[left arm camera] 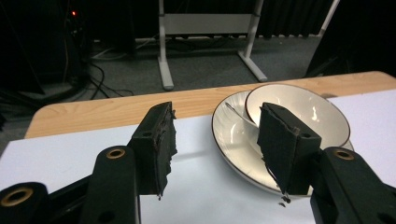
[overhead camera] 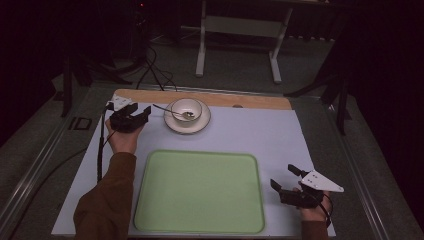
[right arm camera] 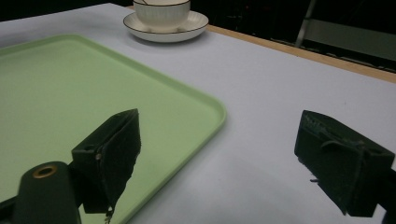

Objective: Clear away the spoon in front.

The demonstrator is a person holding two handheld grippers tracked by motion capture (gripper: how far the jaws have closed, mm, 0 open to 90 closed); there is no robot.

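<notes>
Left gripper (overhead camera: 142,114) far out at left, forearm stretched forward in a brown sleeve (overhead camera: 107,200), jaws level and pointing right, gaping, nothing between the pads. Right gripper (overhead camera: 285,177) low at near right, hand (overhead camera: 314,210) just in frame, jaws aimed up-left, spread wide, nothing between them.

White bowl (overhead camera: 186,108) on dark-rimmed white saucer (overhead camera: 202,123), pale green tray (overhead camera: 200,192), lilac mat (overhead camera: 260,132)
</notes>
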